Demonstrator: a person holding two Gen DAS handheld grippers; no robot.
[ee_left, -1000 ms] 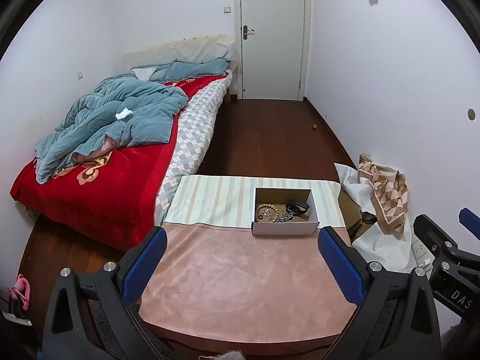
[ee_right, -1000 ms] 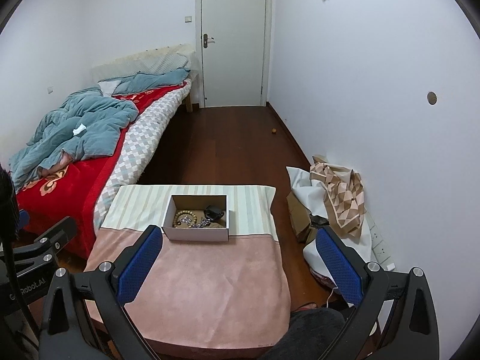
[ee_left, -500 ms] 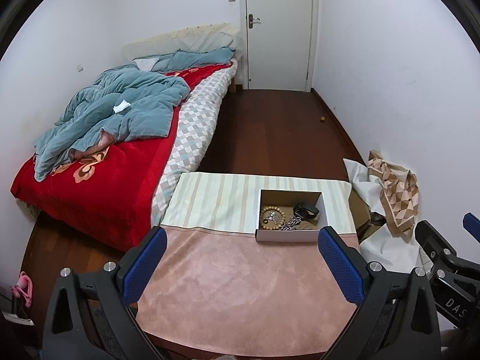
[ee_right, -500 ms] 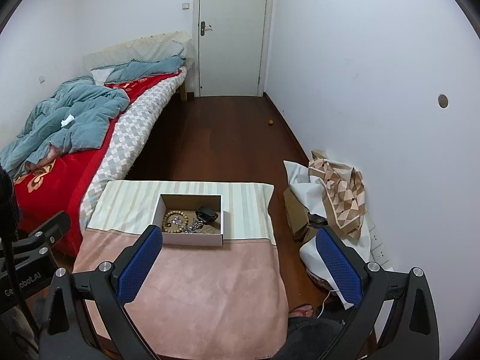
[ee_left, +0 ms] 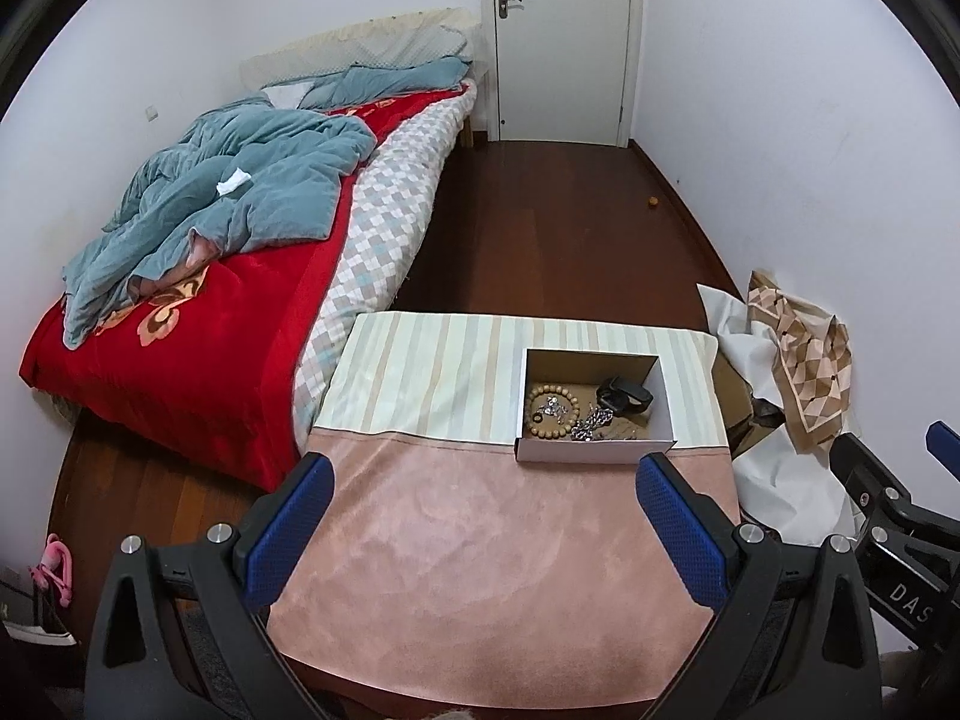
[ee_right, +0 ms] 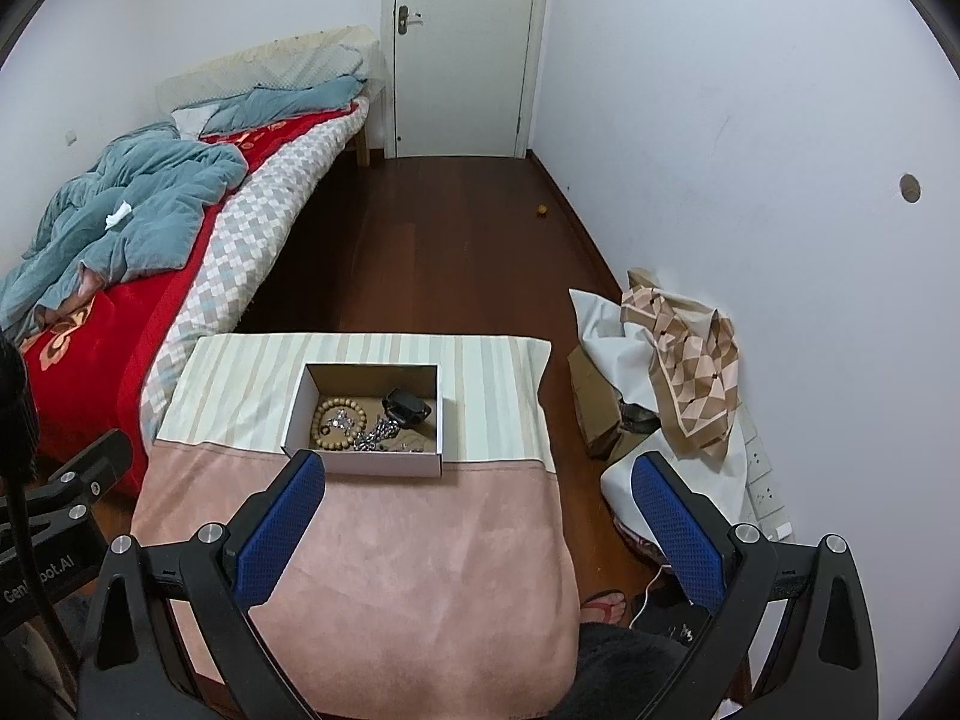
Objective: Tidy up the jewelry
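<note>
- Your left gripper (ee_left: 480, 516) and right gripper (ee_right: 477, 510) hover above the counter (ee_left: 480, 570), jaws wide, holding nothing.
- The jewelry box (ee_right: 366, 461) sits mid-counter, with beads (ee_right: 339, 415), chains and a dark band inside.

Open white cardboard box (ee_right: 364, 462) on striped cloth, holding wooden bead bracelet (ee_right: 338, 414), tangled silver chains (ee_right: 375, 437), seemingly a black watch (ee_right: 408, 405)

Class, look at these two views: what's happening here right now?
A person holds two tongs above a cloth-covered table. The left tongs and right tongs are both open and empty. A cardboard box holds a wooden bead bracelet, silver chains and a black band. Nothing has been picked up yet.
</note>
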